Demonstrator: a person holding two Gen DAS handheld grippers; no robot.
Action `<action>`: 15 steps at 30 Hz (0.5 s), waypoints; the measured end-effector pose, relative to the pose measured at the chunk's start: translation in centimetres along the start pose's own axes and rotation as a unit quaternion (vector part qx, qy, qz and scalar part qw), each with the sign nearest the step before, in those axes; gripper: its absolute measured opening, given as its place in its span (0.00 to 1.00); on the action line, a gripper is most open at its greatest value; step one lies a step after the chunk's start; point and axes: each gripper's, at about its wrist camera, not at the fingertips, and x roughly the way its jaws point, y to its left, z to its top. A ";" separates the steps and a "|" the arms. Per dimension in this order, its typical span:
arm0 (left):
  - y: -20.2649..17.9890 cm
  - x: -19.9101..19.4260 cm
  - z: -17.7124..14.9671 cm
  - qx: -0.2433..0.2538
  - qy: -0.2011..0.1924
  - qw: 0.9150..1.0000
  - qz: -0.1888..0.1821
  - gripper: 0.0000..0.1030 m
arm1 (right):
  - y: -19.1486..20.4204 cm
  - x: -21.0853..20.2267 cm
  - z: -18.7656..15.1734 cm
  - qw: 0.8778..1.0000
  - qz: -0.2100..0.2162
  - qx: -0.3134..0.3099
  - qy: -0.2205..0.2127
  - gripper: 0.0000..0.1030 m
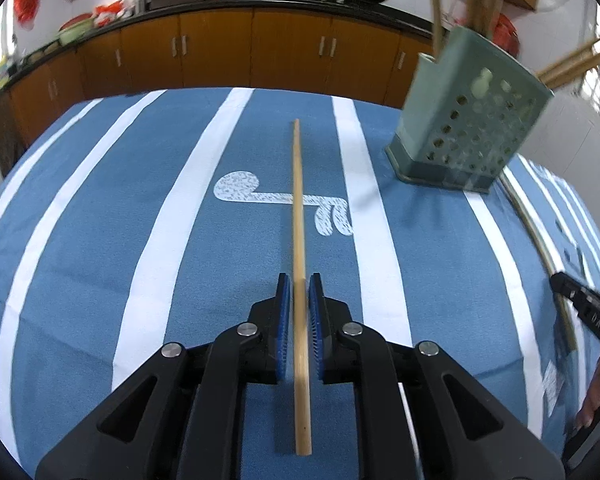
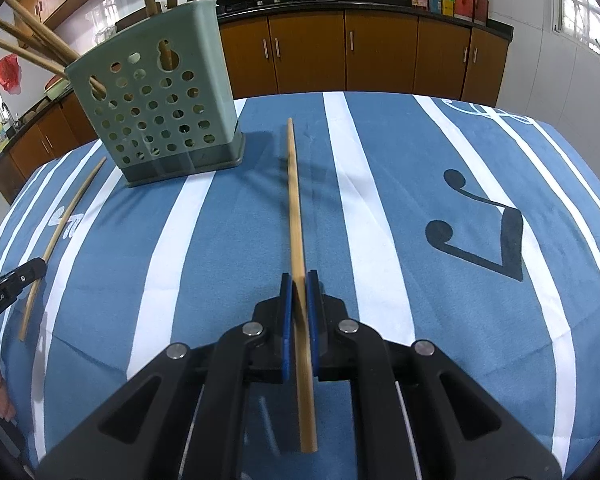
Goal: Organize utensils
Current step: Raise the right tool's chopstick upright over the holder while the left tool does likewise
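My left wrist view looks forward and down along its fingers over the striped blue tablecloth (image 1: 100, 280), close to the surface, with the green holder (image 1: 468, 120) ahead to its right. My right wrist view faces the same way, the holder (image 2: 156, 112) ahead to its left. Both share the holder, cloth and far cabinets (image 1: 220, 52).

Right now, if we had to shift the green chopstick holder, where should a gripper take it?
Pinch the top rim of the holder at its perforated wall, coming from above, one finger inside, in a gap between the chopsticks. The wall is thin; the body looks too wide.
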 end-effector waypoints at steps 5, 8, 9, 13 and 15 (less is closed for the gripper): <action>-0.4 -0.2 -0.4 0.027 0.003 1.000 0.007 0.13 | -0.2 -0.2 -0.2 1.000 0.005 0.003 0.000 0.09; -0.6 -0.3 -0.5 0.036 0.003 0.999 0.011 0.13 | -0.1 -0.1 -0.2 1.000 0.003 0.002 0.000 0.09; -0.7 -0.3 -0.5 0.039 0.004 0.999 0.012 0.13 | -0.1 -0.1 -0.2 1.000 0.003 0.002 0.000 0.09; -0.9 -0.3 -0.5 0.057 0.009 0.998 0.017 0.07 | -0.2 -0.6 -0.2 1.000 0.007 0.001 -0.006 0.08; -0.6 -0.5 -0.4 0.051 0.015 0.999 0.009 0.07 | -0.4 -1.5 -0.2 1.000 0.013 0.006 -0.021 0.08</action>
